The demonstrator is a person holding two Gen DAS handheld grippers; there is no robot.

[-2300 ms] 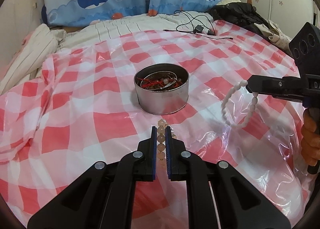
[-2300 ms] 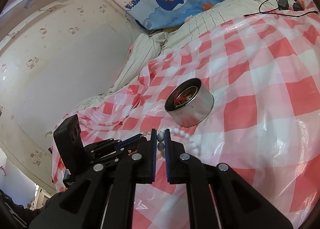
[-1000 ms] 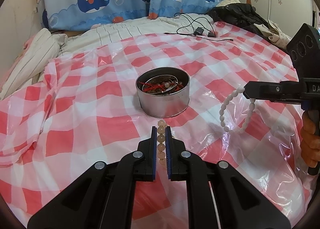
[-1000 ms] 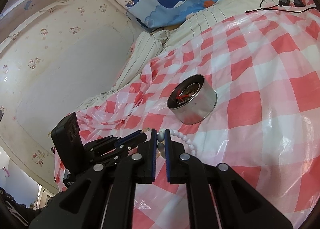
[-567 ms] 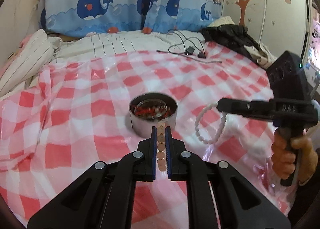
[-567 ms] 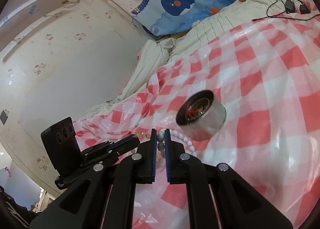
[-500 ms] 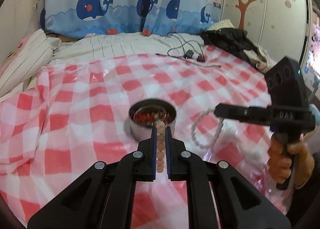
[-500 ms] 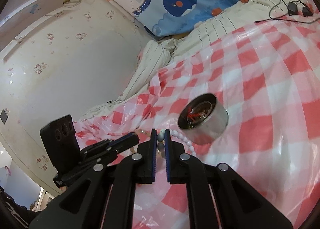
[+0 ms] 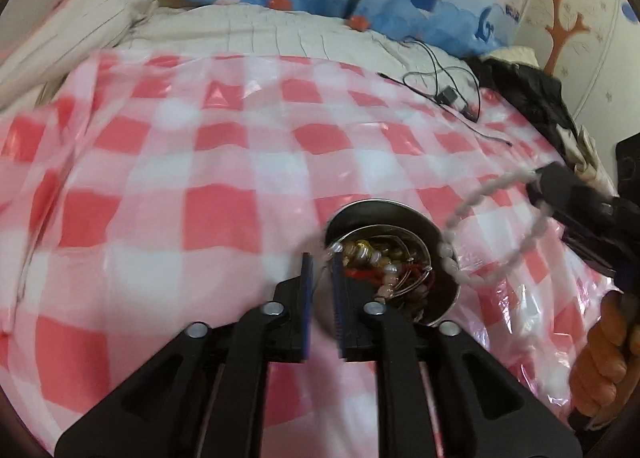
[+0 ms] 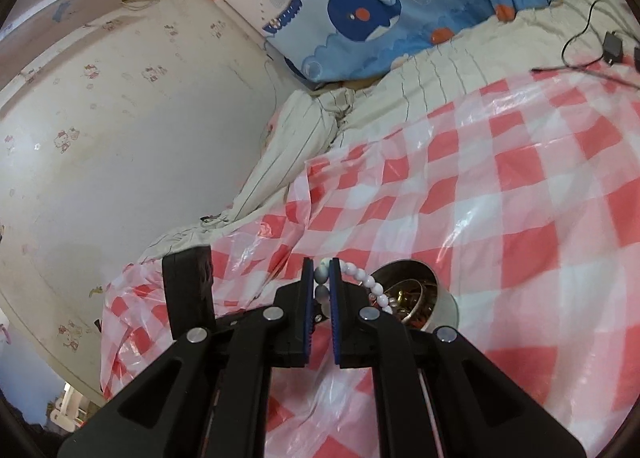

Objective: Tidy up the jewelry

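**Q:** How do the left tongs [image 9: 321, 284] stand, and what lies just beyond them?

**A:** Their jaws are opening, with nothing clearly pressed between the pads. A blurred pale strand shows at their tips, and whether it is still in contact cannot be told. Directly ahead and slightly right sits the round metal tin [image 9: 442, 300], already holding a heap of beads and bangles, with a peach bead bracelet [image 9: 386, 276] lying inside.

**Q:** And the right tongs [image 10: 322, 300]?

**A:** Clamped on a white bead bracelet [image 9: 496, 236], whose loop hangs just right of the tin, its lowest beads near the rim. In the right wrist view the tin lies ahead and right of the tips.

**Q:** What does the coming move turn on?

**A:** Probably carrying the loop leftward over the tin's mouth; the right tongs hold it. Farther off, the checked plastic sheet [image 9: 224, 218] covers the bed.
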